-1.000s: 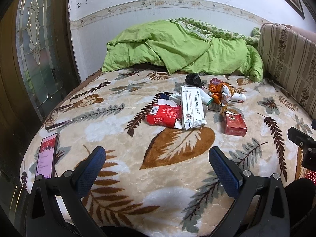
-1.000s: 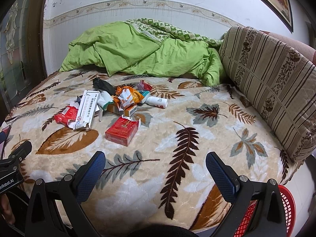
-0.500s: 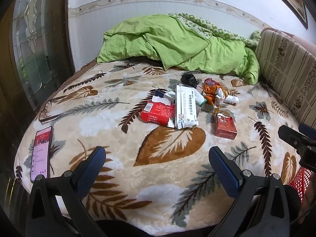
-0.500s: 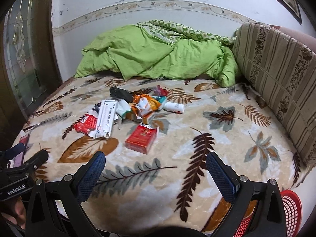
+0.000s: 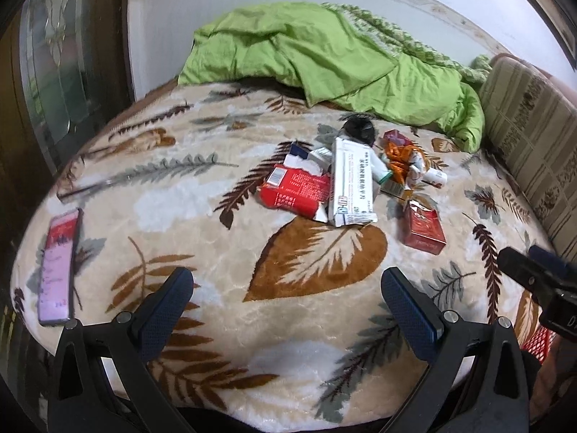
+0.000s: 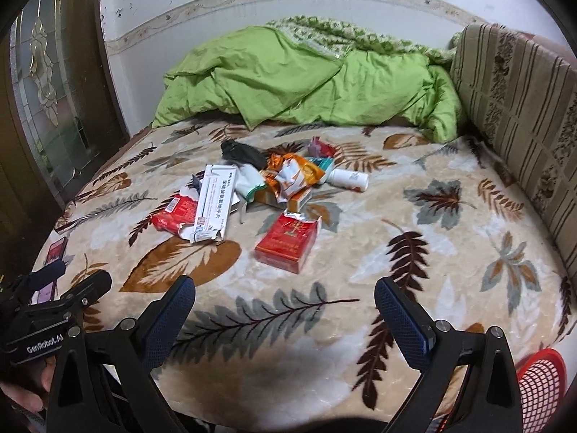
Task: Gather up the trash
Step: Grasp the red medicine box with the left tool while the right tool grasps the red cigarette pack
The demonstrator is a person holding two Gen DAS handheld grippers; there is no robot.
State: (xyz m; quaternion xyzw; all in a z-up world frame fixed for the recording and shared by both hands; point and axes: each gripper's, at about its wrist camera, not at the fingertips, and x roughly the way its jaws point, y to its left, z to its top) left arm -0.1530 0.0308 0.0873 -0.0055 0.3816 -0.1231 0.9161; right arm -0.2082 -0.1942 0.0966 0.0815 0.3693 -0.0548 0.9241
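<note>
Ahead of both grippers, well apart from their tips, the trash pile (image 6: 267, 195) sits mid-bed: light crushed cartons and crinkly wrappers that should give under a pinch, best taken across a flat side, like the red pack (image 6: 286, 240) nearest the right gripper (image 6: 285, 306). Right gripper and left gripper (image 5: 286, 297) are spread wide, empty. A red basket (image 6: 539, 384), contents hidden, waits low right
</note>
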